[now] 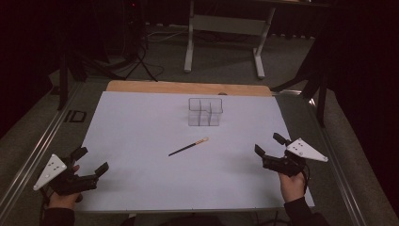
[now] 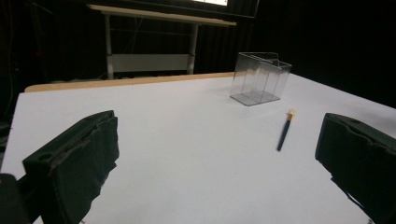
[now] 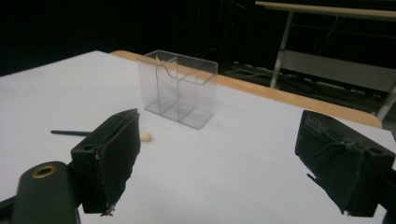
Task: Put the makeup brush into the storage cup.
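A thin dark brush with a pale tip (image 1: 189,147) lies flat near the middle of the white sheet (image 1: 141,141). Behind it stands a clear plastic holder with compartments (image 1: 205,111), nothing inside. My left gripper (image 1: 91,162) rests at the sheet's near left corner, open, nothing between its jaws. My right gripper (image 1: 269,145) hovers at the near right, open too. In the left gripper view the brush (image 2: 285,130) lies ahead to the right, with the holder (image 2: 259,78) beyond it. In the right gripper view the holder (image 3: 178,88) stands ahead, and my left jaw partly hides the brush (image 3: 70,133).
The sheet covers a wooden table whose far edge (image 1: 188,88) shows bare. A metal desk frame (image 1: 226,33) and a tripod (image 1: 136,52) stand on the floor beyond. Rails (image 1: 33,150) run along both sides of the table.
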### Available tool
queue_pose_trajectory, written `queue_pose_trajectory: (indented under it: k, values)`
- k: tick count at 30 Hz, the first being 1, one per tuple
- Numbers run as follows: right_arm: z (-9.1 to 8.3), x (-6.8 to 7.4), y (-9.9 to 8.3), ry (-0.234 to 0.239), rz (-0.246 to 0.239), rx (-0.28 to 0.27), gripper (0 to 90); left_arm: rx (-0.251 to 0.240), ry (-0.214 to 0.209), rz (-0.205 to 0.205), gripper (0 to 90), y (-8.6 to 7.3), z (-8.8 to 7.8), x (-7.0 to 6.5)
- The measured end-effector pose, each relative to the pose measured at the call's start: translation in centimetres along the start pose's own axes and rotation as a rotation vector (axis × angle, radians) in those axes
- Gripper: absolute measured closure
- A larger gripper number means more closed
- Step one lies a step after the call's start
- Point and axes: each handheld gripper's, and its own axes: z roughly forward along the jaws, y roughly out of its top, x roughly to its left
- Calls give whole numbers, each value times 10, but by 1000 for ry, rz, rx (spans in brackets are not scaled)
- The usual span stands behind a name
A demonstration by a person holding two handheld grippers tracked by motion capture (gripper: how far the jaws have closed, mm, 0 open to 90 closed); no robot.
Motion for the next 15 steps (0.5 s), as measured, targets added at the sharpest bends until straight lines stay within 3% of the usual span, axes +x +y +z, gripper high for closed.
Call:
queue_pose_trajectory:
  k: [15]
  values:
    - [-1, 2, 0, 12, -6, -8, 133, 10, 0, -23, 0, 0, 0, 1]
